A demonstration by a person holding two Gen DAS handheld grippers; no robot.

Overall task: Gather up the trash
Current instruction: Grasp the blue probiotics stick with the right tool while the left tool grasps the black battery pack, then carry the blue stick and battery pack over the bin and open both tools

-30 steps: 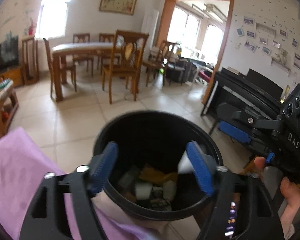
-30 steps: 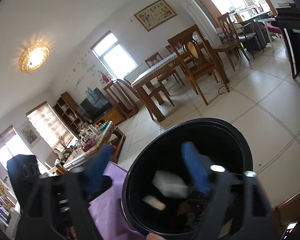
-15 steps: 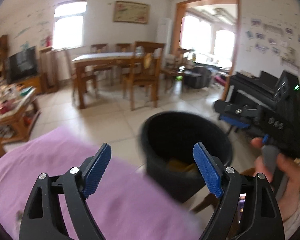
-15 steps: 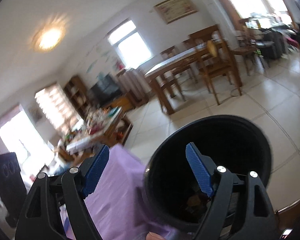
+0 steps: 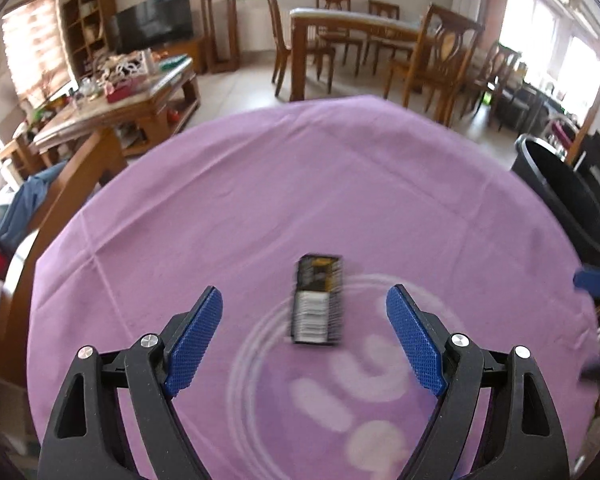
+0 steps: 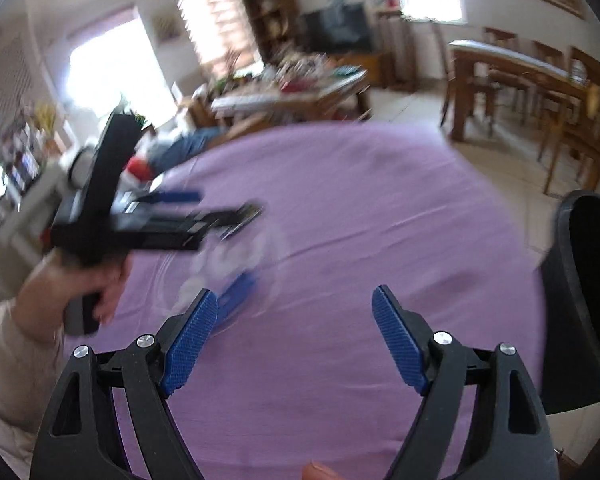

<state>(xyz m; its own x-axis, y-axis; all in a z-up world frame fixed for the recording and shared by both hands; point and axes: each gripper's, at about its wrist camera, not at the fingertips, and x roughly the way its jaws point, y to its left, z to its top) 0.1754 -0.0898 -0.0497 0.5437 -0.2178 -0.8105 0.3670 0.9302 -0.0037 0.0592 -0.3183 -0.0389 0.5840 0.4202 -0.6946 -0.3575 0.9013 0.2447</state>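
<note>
Hovering over purple cloth (image 5: 300, 184): left gripper (image 5: 304, 332) closing slightly, nothing pinched, wrapper (image 5: 318, 300) flat on cloth ahead. Right gripper (image 6: 294, 332) spread, empty. Bin (image 5: 568, 200) at cloth's right edge.

Wooden dining table (image 5: 352, 24) w/ chairs (image 5: 440, 60), TV (image 5: 154, 20), cluttered coffee table (image 5: 120, 92) behind.

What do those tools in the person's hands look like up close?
Each tool, left and right, is a black plastic fork of two hollow arms with silver screws. The fingers carry blue cross-hatched pads. The left hand emerges from a cream sleeve.
</note>
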